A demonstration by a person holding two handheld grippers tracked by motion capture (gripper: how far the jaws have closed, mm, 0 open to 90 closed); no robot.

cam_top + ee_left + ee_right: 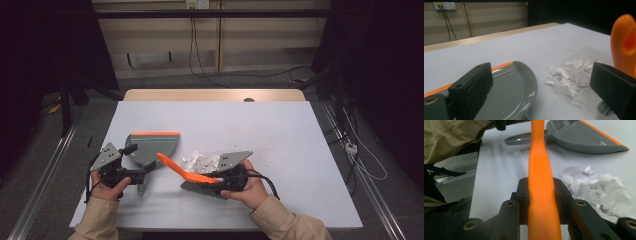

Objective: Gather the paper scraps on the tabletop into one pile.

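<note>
A grey dustpan [150, 146] with an orange lip lies flat on the table, its handle [142, 184] pointing toward the person. My left gripper [135, 161] stands open beside that handle, and the pan [509, 92] lies low between its wide-apart jaws without touching them. My right gripper [220, 178] is shut on the orange handle of a hand brush [186, 173], and its pads [560, 192] clamp the handle [541, 182] from both sides. The dark bristles [200, 190] rest on the table. A heap of white paper scraps [202, 161] lies between brush and dustpan.
The pale tabletop [280, 130] stretches bare to the right and back. A wooden strip [215, 95] runs along its far edge. Cables and a power strip [351, 147] lie on the floor at the right. The person's sleeves come in at the front edge.
</note>
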